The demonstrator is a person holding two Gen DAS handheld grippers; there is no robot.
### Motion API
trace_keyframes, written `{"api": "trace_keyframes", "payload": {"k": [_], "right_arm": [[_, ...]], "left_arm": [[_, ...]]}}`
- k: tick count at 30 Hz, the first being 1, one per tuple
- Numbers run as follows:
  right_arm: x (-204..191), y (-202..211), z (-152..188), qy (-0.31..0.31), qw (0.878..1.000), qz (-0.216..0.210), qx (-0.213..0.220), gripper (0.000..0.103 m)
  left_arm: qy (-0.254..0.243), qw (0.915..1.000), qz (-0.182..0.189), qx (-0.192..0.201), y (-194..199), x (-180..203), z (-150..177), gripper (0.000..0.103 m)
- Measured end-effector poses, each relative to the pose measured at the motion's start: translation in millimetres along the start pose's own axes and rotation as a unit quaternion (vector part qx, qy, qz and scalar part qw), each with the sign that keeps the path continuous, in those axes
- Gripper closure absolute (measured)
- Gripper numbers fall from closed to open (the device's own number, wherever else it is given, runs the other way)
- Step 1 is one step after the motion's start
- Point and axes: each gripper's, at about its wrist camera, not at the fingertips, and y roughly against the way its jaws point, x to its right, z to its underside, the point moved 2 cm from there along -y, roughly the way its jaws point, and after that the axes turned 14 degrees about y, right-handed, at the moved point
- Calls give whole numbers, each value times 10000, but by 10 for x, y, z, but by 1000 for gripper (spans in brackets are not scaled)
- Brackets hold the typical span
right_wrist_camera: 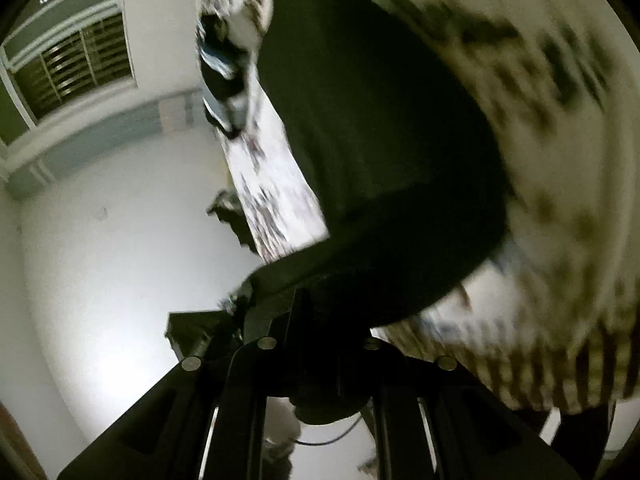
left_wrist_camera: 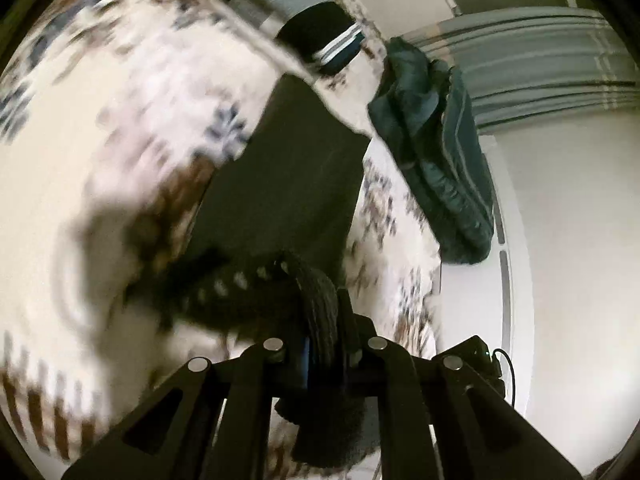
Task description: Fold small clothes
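A black garment [left_wrist_camera: 292, 184] lies stretched over a cream flowered bedspread [left_wrist_camera: 120, 120]. My left gripper [left_wrist_camera: 320, 320] is shut on its thick ribbed edge [left_wrist_camera: 316, 300], which bunches between the jaws. In the right wrist view the same black garment [right_wrist_camera: 372, 128] fills the middle. My right gripper [right_wrist_camera: 316, 312] is shut on its rolled edge [right_wrist_camera: 380, 264]. Both views are blurred by motion.
A folded black, grey and white striped piece [left_wrist_camera: 296, 16] lies farther up the bedspread, also in the right wrist view [right_wrist_camera: 220, 76]. A dark teal garment [left_wrist_camera: 436, 152] hangs over the bed edge. White wall [right_wrist_camera: 100, 240], window [right_wrist_camera: 68, 60].
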Motion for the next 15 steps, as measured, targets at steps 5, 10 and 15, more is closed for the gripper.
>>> {"api": "trace_keyframes", "payload": {"k": [5,10,15], "right_arm": [[-146,-25,-1027,153,9987,203,437,92],[-191,47,-2062,376,9945,726,656,92],[-46,-136,-2963,385,9904,1129,698,92]], "left_arm": [[-199,9998,-20,78,-394,208,-703,95],[-292,9994,-173,4,-1004,373,-1454,95],[-446,9978,-482,-101,-1557,482,-2045,92]]}}
